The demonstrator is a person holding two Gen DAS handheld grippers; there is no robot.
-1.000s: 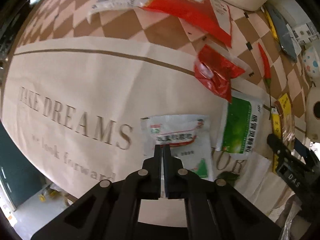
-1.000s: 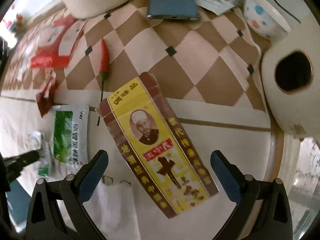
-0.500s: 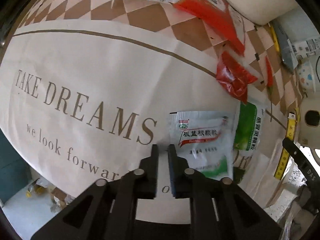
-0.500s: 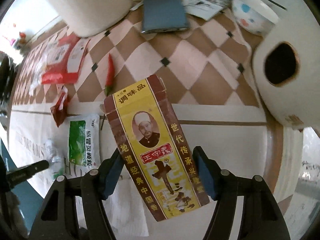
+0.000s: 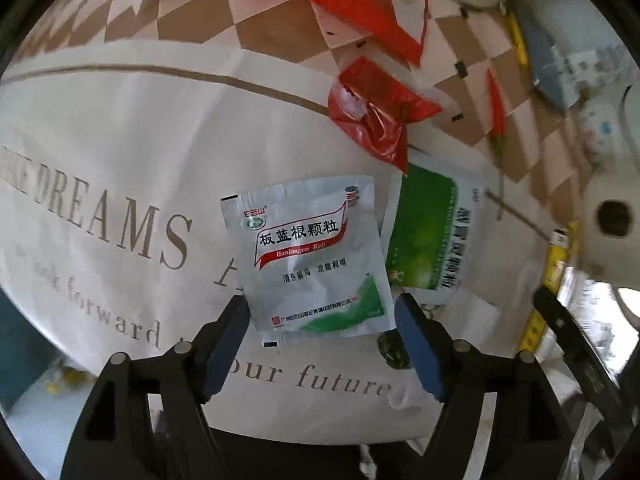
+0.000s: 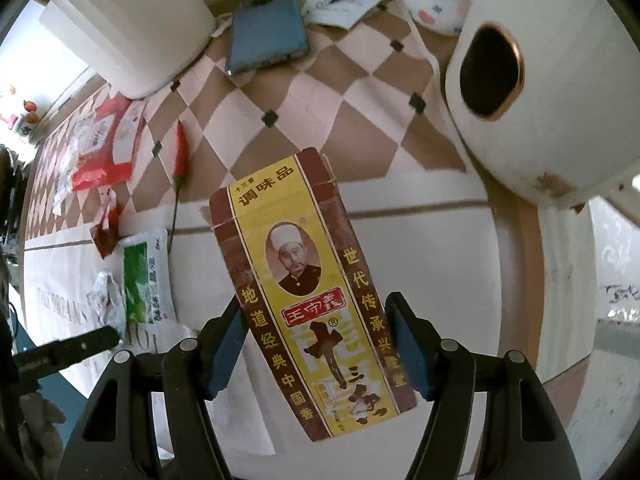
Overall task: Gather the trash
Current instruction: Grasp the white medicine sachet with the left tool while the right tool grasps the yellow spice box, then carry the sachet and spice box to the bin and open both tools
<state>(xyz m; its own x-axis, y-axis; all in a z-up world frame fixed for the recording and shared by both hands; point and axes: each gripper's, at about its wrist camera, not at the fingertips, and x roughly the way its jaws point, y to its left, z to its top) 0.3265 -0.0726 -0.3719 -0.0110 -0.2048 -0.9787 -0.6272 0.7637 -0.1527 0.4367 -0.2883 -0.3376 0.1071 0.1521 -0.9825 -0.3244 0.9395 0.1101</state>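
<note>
the left hand-held gripper (image 5: pixel 322 316) is opening around a flat silver granule sachet (image 5: pixel 310 254); the right hand-held gripper (image 6: pixel 314 322) clamps a long yellow-and-brown cardboard spice box (image 6: pixel 306 286), its long axis pointing away from the camera.

Sachet (image 5: pixel 312 256) on tablecloth (image 5: pixel 120 152), second sachet (image 5: pixel 432 232) just right.

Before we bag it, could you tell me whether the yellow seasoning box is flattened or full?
Flattened: the yellow seasoning box looks thin, its top flaps splayed.

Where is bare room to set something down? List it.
Bare: the cream cloth left of the silver sachet; also the cloth between the yellow box and the white jar. Crowded around the red wrapper, green sachet, chili.
</note>
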